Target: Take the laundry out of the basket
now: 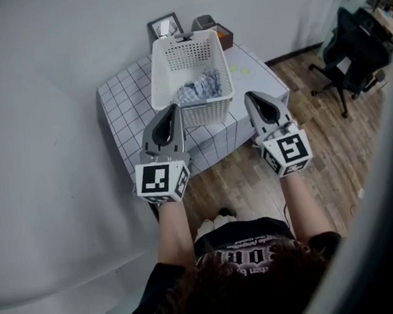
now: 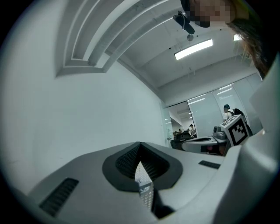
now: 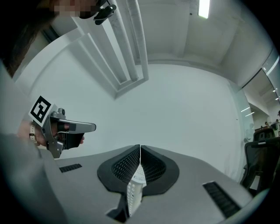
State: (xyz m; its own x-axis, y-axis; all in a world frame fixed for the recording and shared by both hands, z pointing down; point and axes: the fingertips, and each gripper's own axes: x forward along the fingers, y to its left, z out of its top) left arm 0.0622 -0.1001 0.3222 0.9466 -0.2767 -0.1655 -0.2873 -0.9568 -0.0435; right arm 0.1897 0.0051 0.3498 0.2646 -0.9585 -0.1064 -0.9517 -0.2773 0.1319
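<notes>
My left gripper (image 1: 174,109) has its jaws pressed together with nothing between them, and my right gripper (image 1: 250,96) is the same, closed and empty. I hold one at each near corner of the white perforated plastic basket (image 1: 157,81), which stands on the white grid-tiled table (image 1: 120,105). The crumpled blue-and-white checked laundry (image 1: 201,87) lies inside the basket, at its near end towards the right, apart from both grippers
</notes>
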